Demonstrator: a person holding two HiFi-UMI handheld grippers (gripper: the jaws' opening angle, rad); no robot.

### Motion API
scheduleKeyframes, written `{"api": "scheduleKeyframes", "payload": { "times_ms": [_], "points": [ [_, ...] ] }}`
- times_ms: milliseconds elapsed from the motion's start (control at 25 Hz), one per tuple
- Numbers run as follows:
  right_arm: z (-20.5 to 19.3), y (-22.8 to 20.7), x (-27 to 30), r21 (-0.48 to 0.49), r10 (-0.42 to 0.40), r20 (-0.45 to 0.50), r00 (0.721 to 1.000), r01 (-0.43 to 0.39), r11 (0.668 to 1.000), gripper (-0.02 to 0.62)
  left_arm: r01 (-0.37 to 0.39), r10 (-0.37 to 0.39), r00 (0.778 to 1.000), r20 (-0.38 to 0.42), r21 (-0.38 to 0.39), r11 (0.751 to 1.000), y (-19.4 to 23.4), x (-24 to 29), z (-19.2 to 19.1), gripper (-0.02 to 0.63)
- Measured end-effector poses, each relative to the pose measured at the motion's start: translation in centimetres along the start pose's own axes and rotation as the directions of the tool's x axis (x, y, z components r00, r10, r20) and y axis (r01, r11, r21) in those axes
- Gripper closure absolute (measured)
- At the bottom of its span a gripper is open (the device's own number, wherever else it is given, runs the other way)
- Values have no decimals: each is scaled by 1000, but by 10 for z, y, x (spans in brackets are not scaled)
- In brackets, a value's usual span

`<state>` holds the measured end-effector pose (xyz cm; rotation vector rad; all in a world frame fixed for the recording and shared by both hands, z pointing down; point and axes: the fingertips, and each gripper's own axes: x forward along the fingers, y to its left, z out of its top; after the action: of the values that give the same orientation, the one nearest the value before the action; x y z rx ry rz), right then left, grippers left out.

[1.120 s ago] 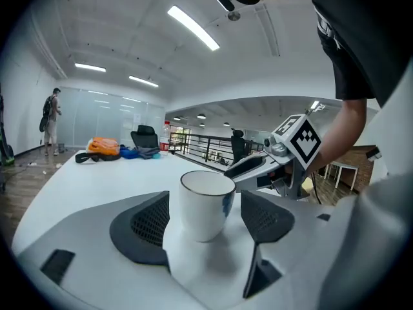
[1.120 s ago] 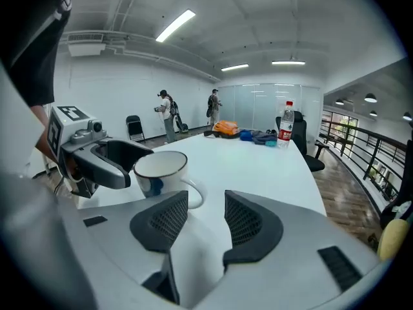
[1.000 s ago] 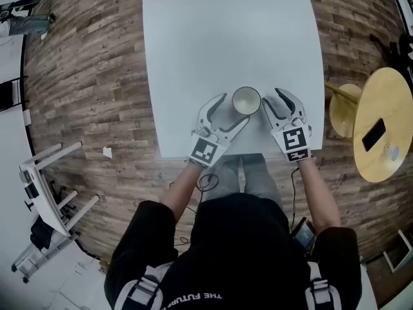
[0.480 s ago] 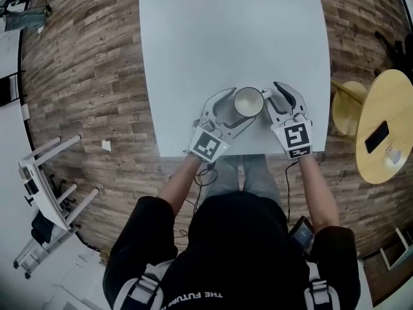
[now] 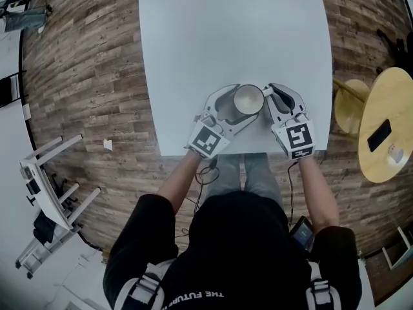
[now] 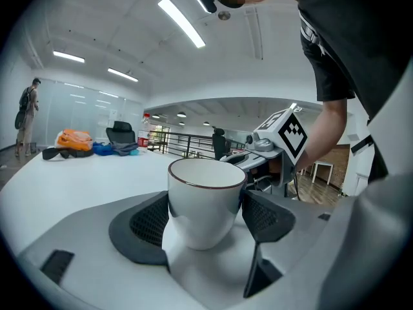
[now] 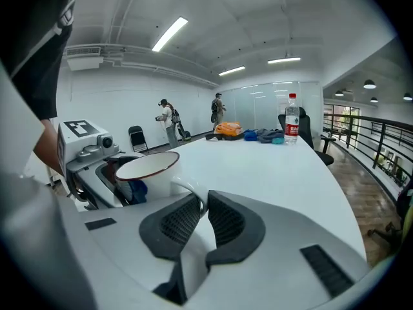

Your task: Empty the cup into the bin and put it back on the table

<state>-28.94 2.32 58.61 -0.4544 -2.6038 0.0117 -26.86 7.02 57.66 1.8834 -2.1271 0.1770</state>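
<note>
the right gripper (image 7: 204,206) has just been closing its jaws, and they now pinch the handle (image 7: 189,187) of the white cup (image 5: 248,99). the left gripper (image 6: 205,219) has slid around the cup's body, pads (image 6: 150,222) against both sides. the cup stands upright between the two grippers, near the front edge of the white table (image 5: 226,37).
</note>
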Motion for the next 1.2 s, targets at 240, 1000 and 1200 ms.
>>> {"api": "scheduleKeyframes", "payload": {
  "times_ms": [240,1000,1200],
  "points": [
    [29,6,-33,208,-10,61,998,-3,978,549,32,-32,996,85,-8,999,-17,-19,52,256],
    [120,40,-213,382,-204,158,966,131,915,549,182,-202,962,182,118,976,-146,-62,194,250],
    [112,21,-258,365,-317,172,933,239,900,551,330,-348,922,171,126,936,-178,-37,208,250]
  ]
}}
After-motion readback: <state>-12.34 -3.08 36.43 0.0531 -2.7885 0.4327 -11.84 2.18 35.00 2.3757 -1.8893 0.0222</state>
